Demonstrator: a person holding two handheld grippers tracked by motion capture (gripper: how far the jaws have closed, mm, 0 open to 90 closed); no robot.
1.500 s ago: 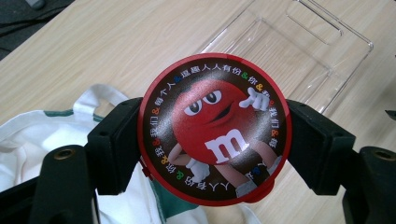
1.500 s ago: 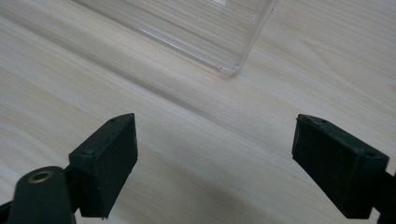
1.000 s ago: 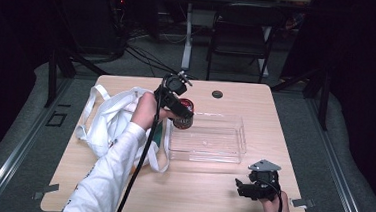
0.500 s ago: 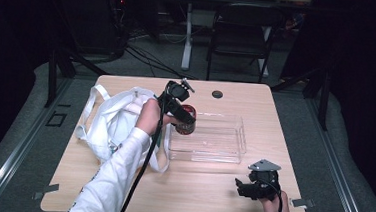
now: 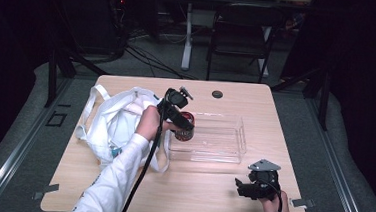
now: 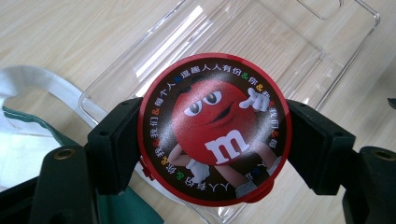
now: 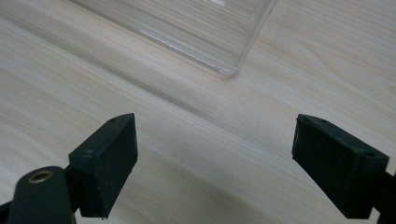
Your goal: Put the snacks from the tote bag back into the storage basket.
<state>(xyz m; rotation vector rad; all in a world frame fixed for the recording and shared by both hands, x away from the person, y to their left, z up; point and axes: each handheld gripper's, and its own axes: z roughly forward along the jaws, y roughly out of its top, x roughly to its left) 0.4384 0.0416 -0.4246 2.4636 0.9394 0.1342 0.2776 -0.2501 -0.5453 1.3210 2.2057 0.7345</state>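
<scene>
Since the earlier frame, the left claw had sunk with its load toward the near-left end of the clear tray; the right claw had kept its place on the surface, on the person's side of the tray's right end.

What the left claw carried was a round red candy tin, its printed lid facing the left gripper view. Judged from its look, the tin was stiff and light, with a smooth, probably slippery wall, so the sensible hold was across its width, pads on opposite sides of the rim. That was how it was taken: both pads pressed flat against the tin's sides, which hung above the tray's left end, beside the white cloth bag.

By contrast, the right claw stood wide apart, holding and touching nothing, its jaws aimed at bare wood short of the tray's corner.
</scene>
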